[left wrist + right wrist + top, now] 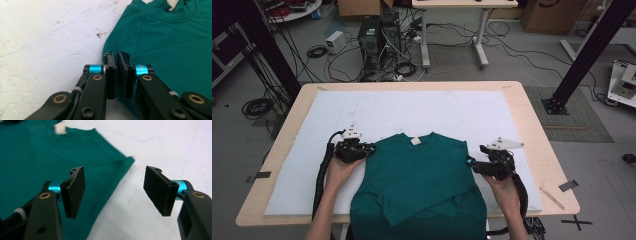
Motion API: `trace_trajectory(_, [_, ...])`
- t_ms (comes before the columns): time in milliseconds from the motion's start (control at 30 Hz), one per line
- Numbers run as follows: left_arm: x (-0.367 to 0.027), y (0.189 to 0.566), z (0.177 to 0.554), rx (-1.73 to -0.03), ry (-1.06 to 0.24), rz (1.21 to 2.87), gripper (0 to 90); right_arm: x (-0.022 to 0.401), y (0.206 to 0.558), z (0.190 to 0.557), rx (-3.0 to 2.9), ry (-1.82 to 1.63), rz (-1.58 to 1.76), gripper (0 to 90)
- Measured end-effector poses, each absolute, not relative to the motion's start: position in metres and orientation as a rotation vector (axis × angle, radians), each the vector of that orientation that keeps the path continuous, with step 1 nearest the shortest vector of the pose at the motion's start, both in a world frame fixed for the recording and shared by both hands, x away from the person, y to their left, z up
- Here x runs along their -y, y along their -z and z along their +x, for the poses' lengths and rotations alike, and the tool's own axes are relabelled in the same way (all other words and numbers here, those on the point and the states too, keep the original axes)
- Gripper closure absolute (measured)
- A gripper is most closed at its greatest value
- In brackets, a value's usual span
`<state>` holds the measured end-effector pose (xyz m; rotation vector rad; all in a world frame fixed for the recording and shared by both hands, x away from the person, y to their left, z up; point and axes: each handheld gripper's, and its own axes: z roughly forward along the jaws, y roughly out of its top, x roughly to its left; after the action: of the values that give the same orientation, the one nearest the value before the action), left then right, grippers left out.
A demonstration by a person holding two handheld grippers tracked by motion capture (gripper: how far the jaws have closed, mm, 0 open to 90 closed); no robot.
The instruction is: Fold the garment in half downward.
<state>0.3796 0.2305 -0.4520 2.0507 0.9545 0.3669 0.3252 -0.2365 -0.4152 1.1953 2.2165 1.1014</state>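
A teal T-shirt [422, 175] lies flat on the white mat [437, 105], its collar and white label [415, 141] pointing away from me. Its lower part hangs over the near table edge, with a fold across the front. My left gripper [370, 149] sits at the shirt's left shoulder. In the left gripper view its jaws [117, 56] are shut on the edge of the shirt [170, 45] at the shoulder corner. My right gripper [473, 163] hovers at the right shoulder. In the right gripper view it [114, 173] stands wide open astride the edge of the shirt [37, 157], with nothing gripped.
The mat covers most of the wooden table [532, 115]. A strip of tape [568, 185] and a thin stick [552, 198] lie at the table's right front corner. Black frame posts [584, 55], computer towers [379, 37] and cables stand on the floor behind.
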Motion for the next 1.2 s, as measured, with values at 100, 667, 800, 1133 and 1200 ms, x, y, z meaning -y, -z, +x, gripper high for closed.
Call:
trace_trajectory(100, [-0.231,0.452,0.380,-0.955,-0.365,2.050,84.6,0.231,0.421,0.351,-2.255,-1.052,1.244,36.5])
trace_trajectory(667, [-0.232,0.453,0.381,-0.968,-0.344,2.036,85.1,0.210,0.440,0.388,-2.357,-0.878,1.304,55.7])
trace_trajectory(800, [-0.233,0.452,0.381,-0.966,-0.338,2.037,85.2,0.210,0.441,0.389,-2.376,-0.924,1.281,68.5])
trace_trajectory(1133, [-0.232,0.453,0.382,-0.969,-0.340,2.035,85.5,0.224,0.451,0.390,-2.361,-1.114,1.310,83.4])
trace_trajectory(1200, [-0.232,0.452,0.381,-0.966,-0.343,2.040,85.7,0.224,0.451,0.391,-2.367,-1.119,1.307,84.7])
